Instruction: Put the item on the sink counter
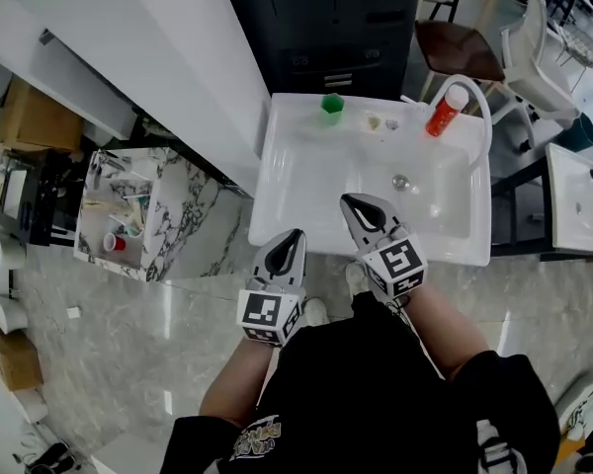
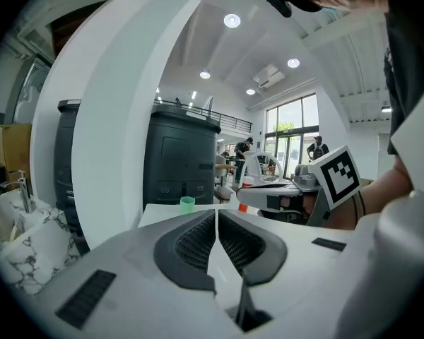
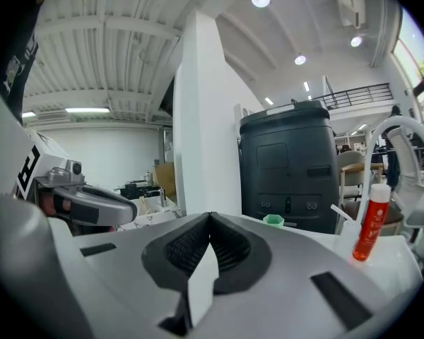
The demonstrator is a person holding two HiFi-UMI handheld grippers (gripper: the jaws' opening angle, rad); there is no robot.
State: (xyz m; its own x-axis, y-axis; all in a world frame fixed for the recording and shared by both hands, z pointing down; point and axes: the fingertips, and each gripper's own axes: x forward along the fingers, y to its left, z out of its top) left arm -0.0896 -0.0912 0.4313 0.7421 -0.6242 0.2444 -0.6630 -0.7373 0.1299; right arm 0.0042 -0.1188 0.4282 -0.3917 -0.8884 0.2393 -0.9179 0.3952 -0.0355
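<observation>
Fingers shut, empty, on left gripper (image 1: 293,237) and right gripper (image 1: 350,201). Likely item, red bottle (image 1: 446,111), seen upright on sink surface (image 1: 292,166), upper right of frame. Right gripper judged nearer. Green cup (image 1: 332,106) upper centre.

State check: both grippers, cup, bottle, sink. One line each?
Left gripper: shut, empty.
Right gripper: shut, empty.
Green cup: upright, on the sink's back ledge.
Red bottle: upright, capped, on the same ledge.
Sink: nothing lying in the basin.
</observation>
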